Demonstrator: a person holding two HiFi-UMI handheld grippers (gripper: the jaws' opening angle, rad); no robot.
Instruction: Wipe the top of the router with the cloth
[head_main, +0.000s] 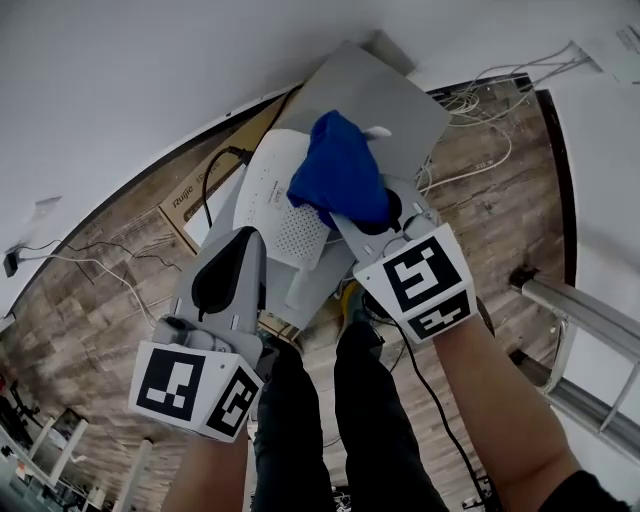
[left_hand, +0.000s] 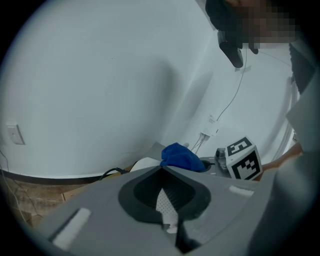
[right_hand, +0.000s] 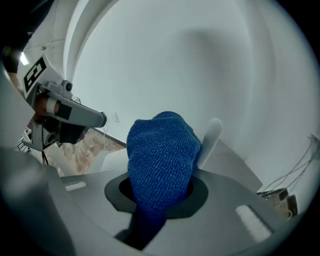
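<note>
Head view, looking down. The white router (head_main: 275, 205) is lying flat on a slanted grey panel (head_main: 390, 90) above the wooden floor (head_main: 110, 290), with its perforated top facing up. Its long axis appears to be running along the panel, from lower left to upper right, and its rounded edge is pointing toward the wall. A short white antenna (head_main: 377, 132) is standing at its far end. The right gripper (head_main: 372, 212) is clamping the bunched blue cloth (head_main: 340, 170), which is bulging forward out of the jaws and resting on the router's right half. The left gripper (head_main: 240, 245) is meeting the router's near-left edge. Its jaws are standing narrow, pinching a sliver of the perforated shell.
</note>
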